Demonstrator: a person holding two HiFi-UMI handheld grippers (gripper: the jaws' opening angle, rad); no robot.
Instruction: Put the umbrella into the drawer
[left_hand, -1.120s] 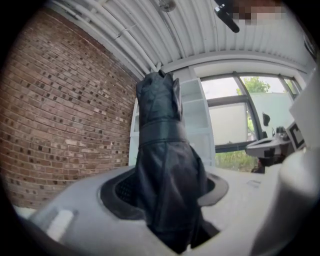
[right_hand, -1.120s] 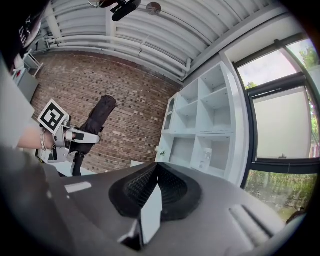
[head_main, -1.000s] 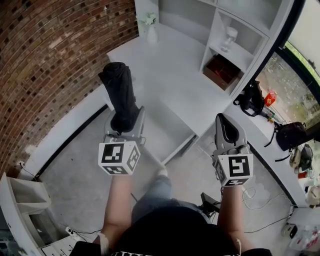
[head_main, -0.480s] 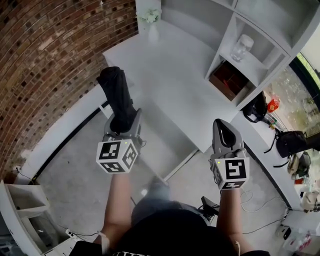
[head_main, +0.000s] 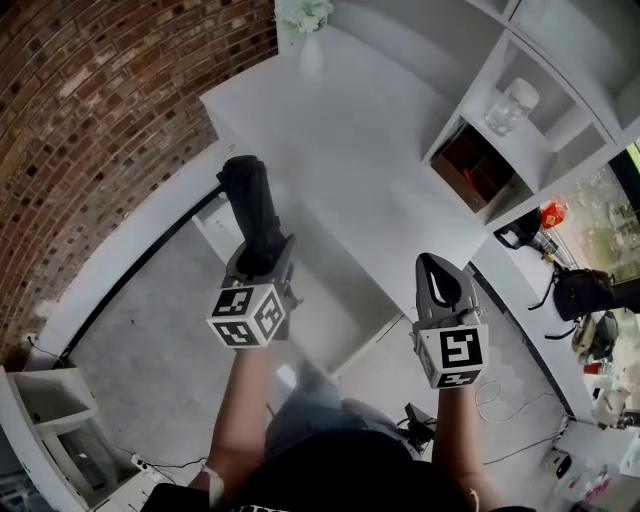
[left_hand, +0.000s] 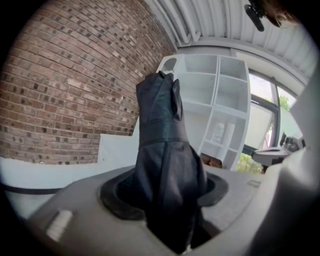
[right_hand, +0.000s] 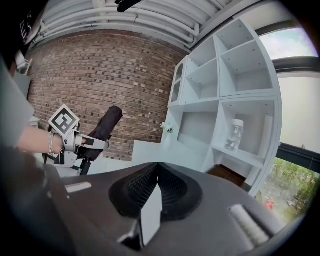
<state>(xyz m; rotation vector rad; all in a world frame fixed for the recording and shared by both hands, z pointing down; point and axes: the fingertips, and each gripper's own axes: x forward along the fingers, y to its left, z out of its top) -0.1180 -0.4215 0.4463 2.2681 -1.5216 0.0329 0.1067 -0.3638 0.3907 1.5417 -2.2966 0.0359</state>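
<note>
Umbrella (head_main: 255, 215) clamped in left gripper (head_main: 262, 262), sticking forward

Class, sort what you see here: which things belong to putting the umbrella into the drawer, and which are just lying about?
Belong to the job: umbrella, clamped in the left tongs; open drawer; right tongs, shut and empty.
Lying about: glass jar, brown box, flower vase, black bag.
</note>
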